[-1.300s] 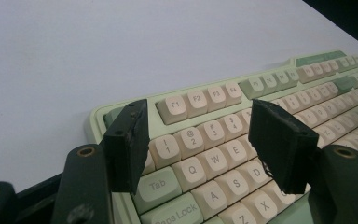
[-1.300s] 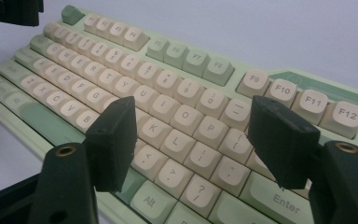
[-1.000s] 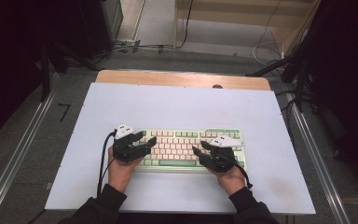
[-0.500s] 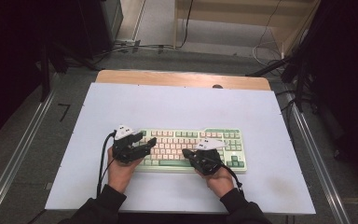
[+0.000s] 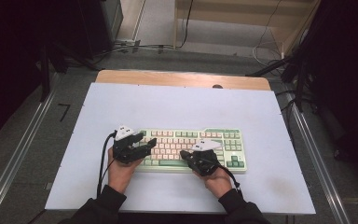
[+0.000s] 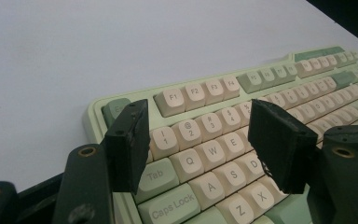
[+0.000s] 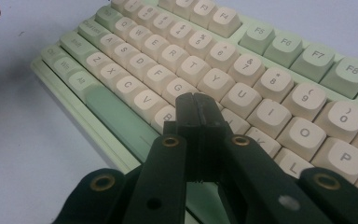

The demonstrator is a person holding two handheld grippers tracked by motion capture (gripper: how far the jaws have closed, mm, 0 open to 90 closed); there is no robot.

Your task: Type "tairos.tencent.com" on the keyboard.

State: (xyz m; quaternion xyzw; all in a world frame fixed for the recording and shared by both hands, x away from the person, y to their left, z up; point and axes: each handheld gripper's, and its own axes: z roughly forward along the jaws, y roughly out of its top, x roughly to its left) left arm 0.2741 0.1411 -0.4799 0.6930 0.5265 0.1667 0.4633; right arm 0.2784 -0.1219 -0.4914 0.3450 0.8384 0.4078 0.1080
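Right gripper (image 7: 196, 100): jaws now pressed together, empty, shifted leftward over the central keys of the pale green-and-cream plastic keyboard (image 5: 193, 149) on the white table (image 5: 177, 102), likely poised to press. Left gripper (image 6: 200, 140) unchanged, jaws apart.

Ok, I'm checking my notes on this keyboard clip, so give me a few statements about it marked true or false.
1. The right hand-held gripper has its jaws shut. True.
2. The left hand-held gripper is shut too. False: its jaws stand apart, nothing between them.
3. The keyboard lies on a pale sheet. True.
4. The left hand-held gripper hovers over the number pad. False: it is above the keyboard's Tab and Q end.
5. The right one's tips point at the keys near G and H. True.
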